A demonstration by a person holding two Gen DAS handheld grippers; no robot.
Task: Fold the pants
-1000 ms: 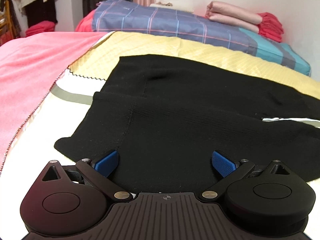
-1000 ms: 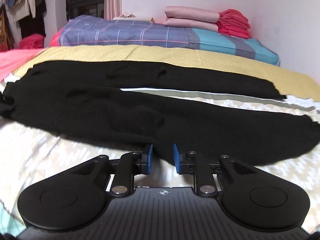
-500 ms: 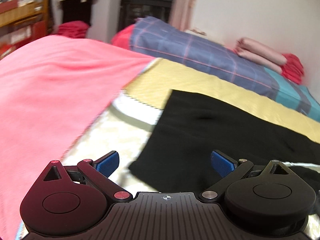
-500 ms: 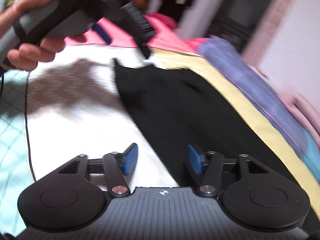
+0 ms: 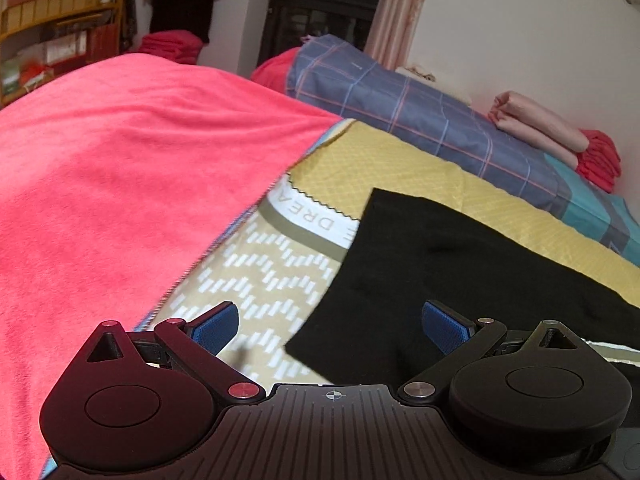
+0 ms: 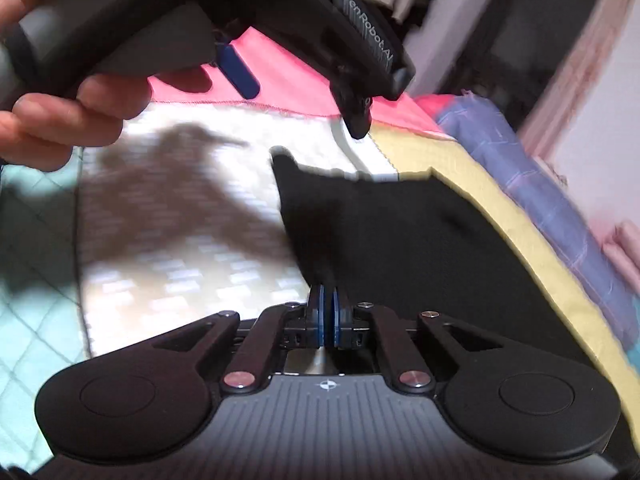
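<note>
The black knit pants [image 5: 448, 280] lay flat at lower right of the bed, unfolded. The right gripper [image 6: 329, 316] pinched their edge; the left gripper [image 5: 330, 326] hovered, jaws spread, empty.

The right wrist view is blurring badly; the flat black knit pants [image 6: 400, 232] are running off the lower right of the frame, far end hidden.

Seemingly a home bedroom: bed [image 5: 280, 280], folded bedding [image 5: 536, 128].

"DREA" on the sheet [image 5: 316, 220]; "GenRobot.AI" on the left claw [image 6: 304, 106].
</note>
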